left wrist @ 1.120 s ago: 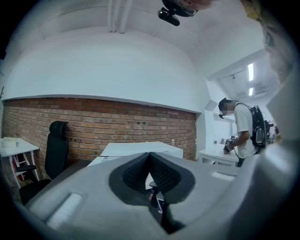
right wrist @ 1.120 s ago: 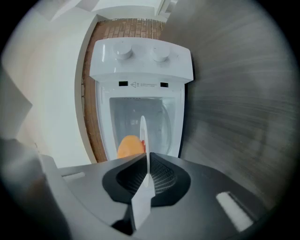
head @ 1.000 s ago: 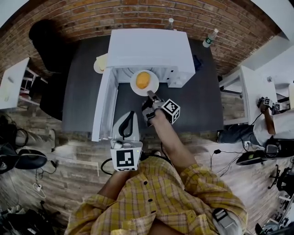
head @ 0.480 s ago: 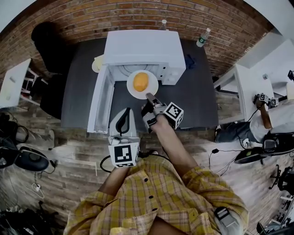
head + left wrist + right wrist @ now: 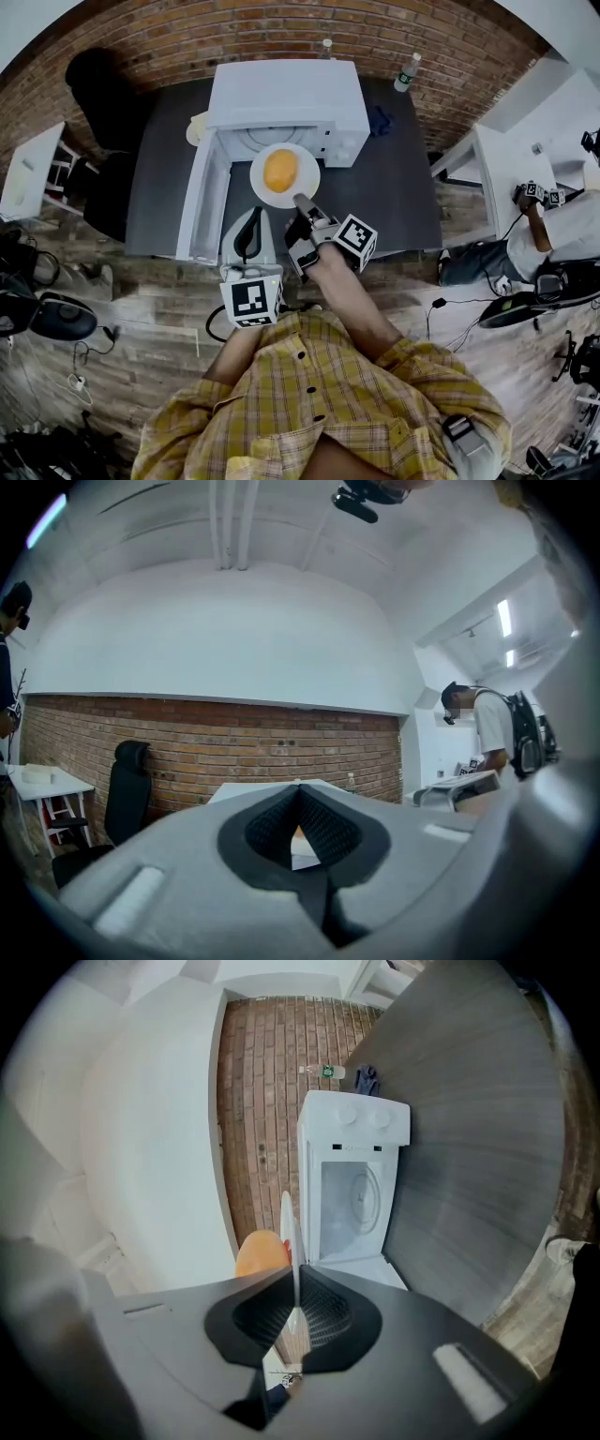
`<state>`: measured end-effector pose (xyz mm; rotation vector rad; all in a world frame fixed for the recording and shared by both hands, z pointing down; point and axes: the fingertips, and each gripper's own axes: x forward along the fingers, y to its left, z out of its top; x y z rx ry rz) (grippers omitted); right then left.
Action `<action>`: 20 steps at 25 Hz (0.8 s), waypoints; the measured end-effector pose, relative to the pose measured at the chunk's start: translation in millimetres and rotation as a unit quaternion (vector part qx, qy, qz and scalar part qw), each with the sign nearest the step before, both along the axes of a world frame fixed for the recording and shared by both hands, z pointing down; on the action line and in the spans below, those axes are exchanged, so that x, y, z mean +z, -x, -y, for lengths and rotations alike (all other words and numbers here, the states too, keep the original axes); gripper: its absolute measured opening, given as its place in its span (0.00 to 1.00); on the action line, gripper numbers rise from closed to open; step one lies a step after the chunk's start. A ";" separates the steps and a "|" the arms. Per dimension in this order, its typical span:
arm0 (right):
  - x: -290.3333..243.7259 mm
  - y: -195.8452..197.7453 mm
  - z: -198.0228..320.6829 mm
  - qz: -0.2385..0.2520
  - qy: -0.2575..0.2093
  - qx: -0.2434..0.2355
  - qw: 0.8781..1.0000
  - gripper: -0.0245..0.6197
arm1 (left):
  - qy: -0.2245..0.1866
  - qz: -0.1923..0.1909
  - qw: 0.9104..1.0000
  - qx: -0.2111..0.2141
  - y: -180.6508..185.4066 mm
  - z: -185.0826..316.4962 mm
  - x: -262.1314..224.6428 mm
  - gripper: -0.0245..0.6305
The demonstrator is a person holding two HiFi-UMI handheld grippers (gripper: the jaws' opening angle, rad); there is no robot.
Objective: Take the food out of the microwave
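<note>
A white microwave (image 5: 286, 94) stands on the dark table (image 5: 398, 202), its door (image 5: 202, 202) swung open to the left. My right gripper (image 5: 302, 201) is shut on the near rim of a white plate (image 5: 300, 183) that carries an orange food item (image 5: 281, 171); the plate hangs in front of the open cavity, above the table. In the right gripper view the plate (image 5: 287, 1227) runs edge-on between the pads of that gripper (image 5: 293, 1274), with the food (image 5: 261, 1251) beside it and the empty microwave (image 5: 356, 1185) beyond. My left gripper (image 5: 257, 214) hovers near the door, shut and empty, as its own view of the left gripper (image 5: 298, 789) also shows.
A black office chair (image 5: 98, 84) stands at the back left. Two bottles (image 5: 405, 70) and a blue object (image 5: 378, 120) sit behind and right of the microwave, and a pale dish (image 5: 197, 129) sits to its left. White side tables (image 5: 502, 173) flank the table. A person (image 5: 572, 225) stands at right.
The right gripper has drawn the plate with the food out of the microwave toward me and raised it. The left gripper has shifted only slightly.
</note>
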<state>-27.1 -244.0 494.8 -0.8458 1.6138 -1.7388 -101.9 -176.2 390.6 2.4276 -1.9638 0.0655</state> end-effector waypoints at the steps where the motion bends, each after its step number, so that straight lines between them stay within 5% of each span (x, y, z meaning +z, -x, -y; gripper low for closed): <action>1: -5.2 -0.9 -2.0 0.005 -0.003 0.001 1.000 0.06 | 0.001 0.001 1.000 0.000 -0.9 -0.1 0.7 0.04; 20: -50.3 -10.1 -14.7 0.020 -0.042 -0.009 0.999 0.06 | -0.016 0.009 1.000 -0.018 -1.7 5.0 -6.0 0.04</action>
